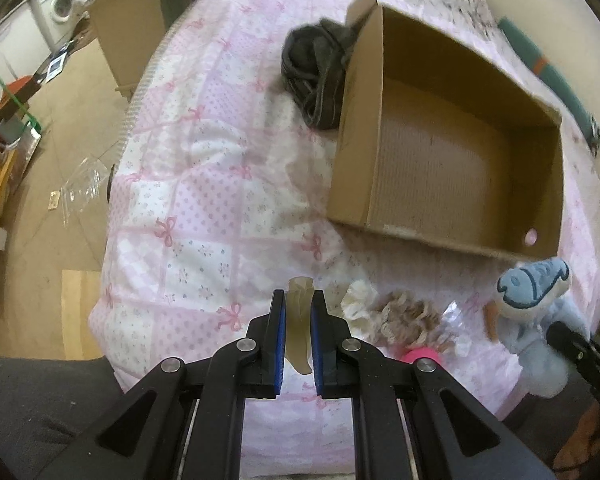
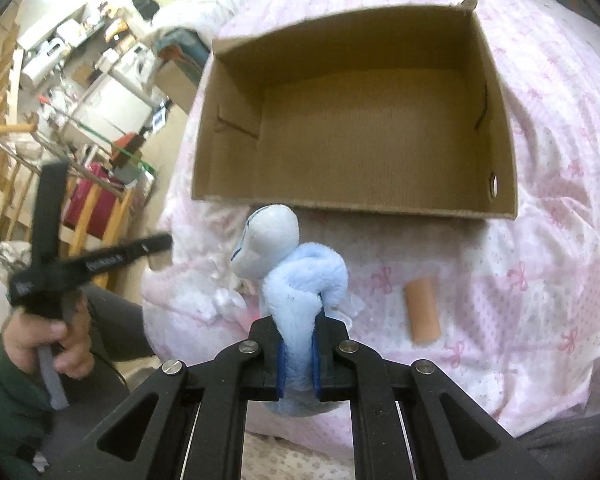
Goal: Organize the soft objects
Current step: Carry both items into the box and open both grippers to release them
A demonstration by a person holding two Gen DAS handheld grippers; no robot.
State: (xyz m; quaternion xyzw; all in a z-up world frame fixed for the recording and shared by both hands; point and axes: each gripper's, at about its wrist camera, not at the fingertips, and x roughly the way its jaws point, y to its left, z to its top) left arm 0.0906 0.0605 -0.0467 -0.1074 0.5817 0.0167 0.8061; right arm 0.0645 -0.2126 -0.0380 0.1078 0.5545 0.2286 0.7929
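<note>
An open, empty cardboard box (image 1: pixel 452 152) (image 2: pixel 356 120) lies on the pink patterned bed cover. My left gripper (image 1: pixel 299 300) is shut on a pale beige soft piece (image 1: pixel 298 320), held just above the cover short of the box. My right gripper (image 2: pixel 298 344) is shut on a light blue plush toy (image 2: pixel 300 276) with a fish-shaped head, held up in front of the box's near wall; the toy also shows in the left wrist view (image 1: pixel 536 304). A cream scrunchie (image 1: pixel 358 300), a tan lace scrunchie (image 1: pixel 408 316) and a pink item (image 1: pixel 420 356) lie right of my left gripper.
A dark grey garment (image 1: pixel 320 76) is bunched against the box's far left wall. A tan foam cylinder (image 2: pixel 422 308) lies on the cover right of the plush. The bed's left edge drops to a floor with clutter, shelves and a washing machine (image 1: pixel 60 8).
</note>
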